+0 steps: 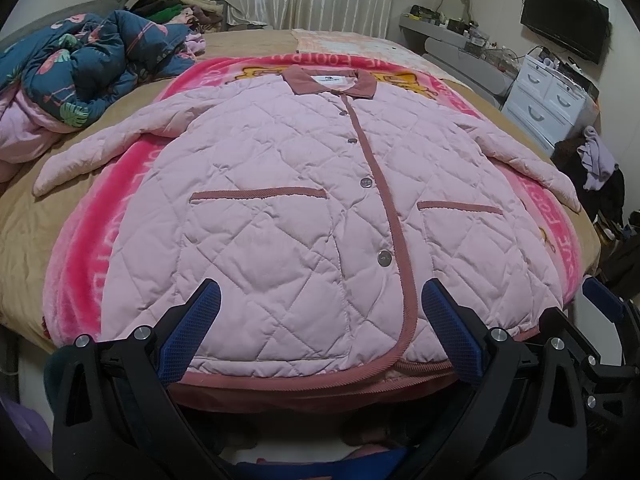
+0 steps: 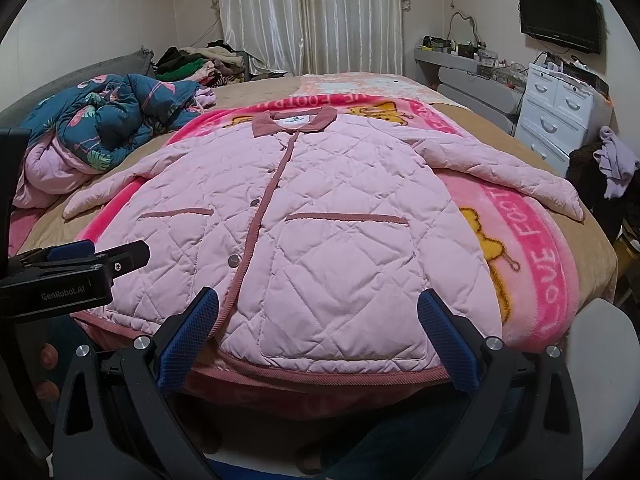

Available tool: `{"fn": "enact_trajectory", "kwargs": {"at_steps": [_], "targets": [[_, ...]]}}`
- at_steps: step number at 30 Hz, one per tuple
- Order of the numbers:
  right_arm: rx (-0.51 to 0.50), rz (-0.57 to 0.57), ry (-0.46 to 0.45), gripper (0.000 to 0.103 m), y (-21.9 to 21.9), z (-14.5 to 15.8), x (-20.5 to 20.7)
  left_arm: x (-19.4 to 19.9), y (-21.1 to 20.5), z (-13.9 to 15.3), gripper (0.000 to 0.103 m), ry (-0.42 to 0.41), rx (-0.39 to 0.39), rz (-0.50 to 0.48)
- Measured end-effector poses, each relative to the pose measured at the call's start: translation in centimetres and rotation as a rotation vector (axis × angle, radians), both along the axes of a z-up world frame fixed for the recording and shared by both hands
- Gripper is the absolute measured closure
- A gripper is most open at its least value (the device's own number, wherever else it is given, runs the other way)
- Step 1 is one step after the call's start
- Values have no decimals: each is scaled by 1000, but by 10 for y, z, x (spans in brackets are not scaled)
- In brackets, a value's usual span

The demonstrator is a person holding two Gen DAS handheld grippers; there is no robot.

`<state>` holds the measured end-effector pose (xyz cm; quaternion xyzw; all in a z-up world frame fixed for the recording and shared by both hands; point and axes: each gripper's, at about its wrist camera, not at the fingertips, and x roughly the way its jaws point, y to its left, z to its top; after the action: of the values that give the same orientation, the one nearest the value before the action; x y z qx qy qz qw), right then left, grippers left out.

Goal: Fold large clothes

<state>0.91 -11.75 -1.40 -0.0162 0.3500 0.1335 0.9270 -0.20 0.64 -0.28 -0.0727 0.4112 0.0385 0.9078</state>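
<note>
A pink quilted jacket [image 1: 288, 200] [image 2: 312, 224] lies flat and buttoned on a bright pink blanket [image 1: 80, 248] [image 2: 532, 248], collar away from me, both sleeves spread out to the sides. My left gripper [image 1: 320, 300] is open above the hem, left of the jacket's middle, with nothing between its blue pads. My right gripper [image 2: 318, 308] is open too, hovering over the hem on the right half. The left gripper also shows at the left edge of the right wrist view, and the right gripper shows at the right edge of the left wrist view.
A rumpled blue flamingo-print quilt [image 1: 92, 60] [image 2: 108, 120] lies on the bed's left side. Piled clothes [image 2: 200, 60] sit at the far left. White drawers [image 2: 560, 112], a shelf and a dark screen [image 2: 560, 16] stand to the right. Curtains hang behind the bed.
</note>
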Motion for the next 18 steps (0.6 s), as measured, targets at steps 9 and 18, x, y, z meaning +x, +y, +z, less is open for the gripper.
{"fn": "enact_trajectory", "kwargs": {"at_steps": [9, 18], "targets": [[1, -3, -1, 4, 0, 2, 1, 0, 1, -1, 9, 2, 4, 1], [-2, -1, 0, 4, 0, 1, 1, 0, 4, -2, 9, 4, 5, 5]]}}
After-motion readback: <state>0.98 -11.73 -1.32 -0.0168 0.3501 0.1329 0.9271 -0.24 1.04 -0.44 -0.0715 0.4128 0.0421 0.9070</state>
